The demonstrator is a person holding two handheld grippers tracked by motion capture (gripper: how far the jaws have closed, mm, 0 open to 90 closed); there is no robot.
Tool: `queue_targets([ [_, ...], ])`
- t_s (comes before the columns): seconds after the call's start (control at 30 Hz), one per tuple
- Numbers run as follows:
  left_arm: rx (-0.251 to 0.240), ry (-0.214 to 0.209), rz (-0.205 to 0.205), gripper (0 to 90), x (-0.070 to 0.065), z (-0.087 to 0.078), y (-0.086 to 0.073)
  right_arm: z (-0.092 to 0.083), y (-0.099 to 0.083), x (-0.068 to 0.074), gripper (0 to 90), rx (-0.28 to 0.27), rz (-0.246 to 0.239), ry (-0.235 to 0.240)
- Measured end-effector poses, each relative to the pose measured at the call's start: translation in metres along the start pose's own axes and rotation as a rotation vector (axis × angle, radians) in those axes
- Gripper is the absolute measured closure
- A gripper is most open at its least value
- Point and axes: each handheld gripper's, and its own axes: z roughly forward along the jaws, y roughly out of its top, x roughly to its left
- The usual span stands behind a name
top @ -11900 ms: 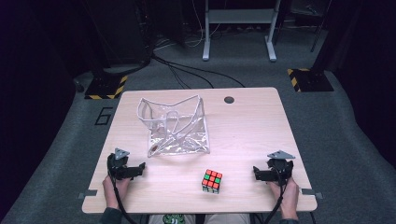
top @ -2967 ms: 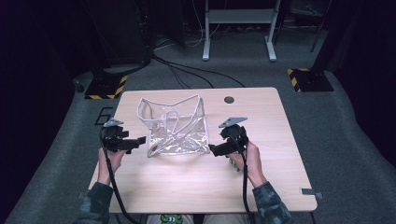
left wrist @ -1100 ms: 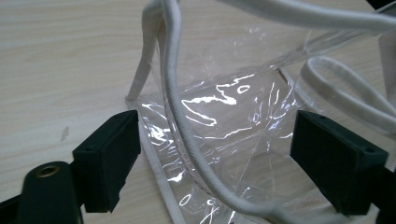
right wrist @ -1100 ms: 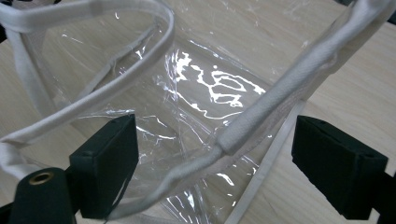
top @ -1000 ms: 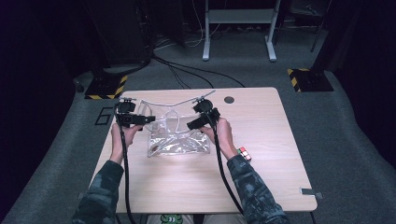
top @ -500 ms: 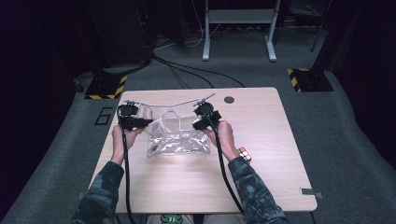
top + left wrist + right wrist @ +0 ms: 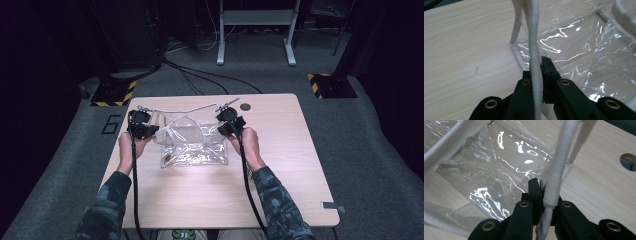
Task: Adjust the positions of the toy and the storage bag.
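Forearms in camouflage sleeves come in from the near edge of the table (image 7: 280, 200), one to each side of a clear plastic bag (image 7: 192, 145) that lies a little left of centre.

Left gripper (image 7: 144, 129) sits at the bag's left side. Its jaws have just been closing and now pinch a white cord handle (image 7: 534, 50), which runs straight up out from between the pads, taut.

Right gripper (image 7: 231, 125) sits at the bag's right side. Its jaws have likewise just been closing, and they clamp the other white cord handle (image 7: 560, 165) just beside the bag's seam.

Between the two grippers the bag's mouth stands partly spread. A thin rail or zip edge (image 7: 185, 107) stretches along the far side from one gripper to the other. Inside the bag nothing can be made out for certain; the film is creased and glinting.

Farther right, a round hole (image 7: 245, 106) in the tabletop.

Judgement: both handles are secured, so the grasping step looks done. What seems left is pulling the handles apart or lifting the bag.
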Motion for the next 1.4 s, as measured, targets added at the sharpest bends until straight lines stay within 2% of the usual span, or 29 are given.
queue_targets([
  [0.1,0.002,0.0,-0.004,89.4,0.004,-0.003,0.003,-0.008,-0.001,-0.006,88.7,-0.003,0.017,-0.013],
  [0.13,0.005,0.001,-0.002,89.5,0.005,-0.004,0.004,-0.016,-0.001,-0.014,88.9,-0.01,0.008,-0.039],
  [0.17,0.005,0.0,-0.001,89.5,0.005,-0.004,0.006,-0.016,-0.001,-0.014,88.9,-0.01,0.008,-0.039],
  [0.27,0.018,0.005,0.031,89.6,0.004,-0.005,0.012,-0.028,-0.003,-0.032,88.9,0.001,0.02,-0.085],
  [0.3,0.017,0.003,0.032,89.6,0.003,-0.005,0.013,-0.028,-0.003,-0.032,88.9,0.001,0.02,-0.085],
  [0.33,0.015,-0.001,0.037,89.6,0.003,-0.005,0.015,-0.035,-0.006,-0.041,89.0,0.006,0.034,-0.103],
  [0.4,0.012,-0.011,0.042,89.6,0.003,-0.005,0.019,-0.042,-0.01,-0.05,89.0,0.008,0.055,-0.12],
  [0.57,0.025,-0.009,0.094,89.6,-0.01,-0.002,0.031,-0.053,-0.016,-0.065,88.9,0.022,0.067,-0.163],
  [0.7,0.037,-0.017,0.112,89.5,-0.016,0.002,0.041,-0.059,-0.02,-0.074,88.9,0.033,0.083,-0.173],
  [0.87,0.062,-0.027,0.129,89.5,-0.023,0.009,0.048,-0.056,-0.025,-0.087,88.8,0.052,0.108,-0.179],
  [0.97,0.062,-0.031,0.129,89.5,-0.024,0.01,0.05,-0.055,-0.025,-0.09,88.7,0.062,0.11,-0.181],
  [1.1,0.068,-0.042,0.139,89.5,-0.028,0.014,0.055,-0.063,-0.019,-0.096,88.6,0.079,0.103,-0.205],
  [1.23,0.089,-0.068,0.14,89.4,-0.033,0.018,0.06,-0.069,-0.016,-0.104,88.3,0.107,0.107,-0.21],
  [1.27,0.093,-0.073,0.129,89.4,-0.035,0.02,0.06,-0.069,-0.016,-0.105,88.1,0.116,0.108,-0.208],
  [1.4,0.127,-0.081,0.129,89.3,-0.035,0.026,0.065,-0.063,-0.016,-0.111,87.3,0.139,0.118,-0.203],
])
